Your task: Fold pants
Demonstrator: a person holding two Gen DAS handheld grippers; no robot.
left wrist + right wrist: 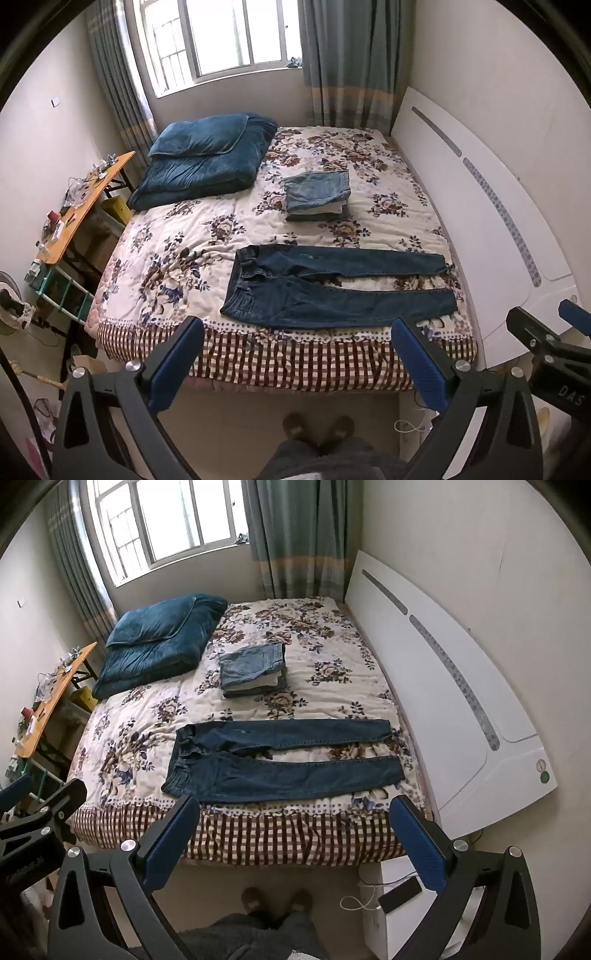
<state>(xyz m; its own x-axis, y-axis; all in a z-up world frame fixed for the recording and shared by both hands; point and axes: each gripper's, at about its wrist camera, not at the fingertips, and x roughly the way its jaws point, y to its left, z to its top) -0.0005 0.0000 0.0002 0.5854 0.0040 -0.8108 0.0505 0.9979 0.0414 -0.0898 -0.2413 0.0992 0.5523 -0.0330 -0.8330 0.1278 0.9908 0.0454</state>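
Bed (177, 251): flowered cover gives flat folding room.
Jeans (332, 288): spread flat near front edge, within reach.
Left gripper (297, 332): wide, empty.
Right gripper (295, 808): wide, empty, above edge.

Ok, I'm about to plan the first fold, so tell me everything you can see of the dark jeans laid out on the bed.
The dark jeans are dark blue denim, spread flat and unfolded on the floral bedspread near the bed's front edge. The waistband lies to the left, with belt loops and a pocket seam visible; both legs run right toward the white headboard, parted by a narrow gap. The fabric lies mostly smooth, with slight bunching at the crotch. Only the bedspread touches them; the folded clothes stack lies apart, farther back.
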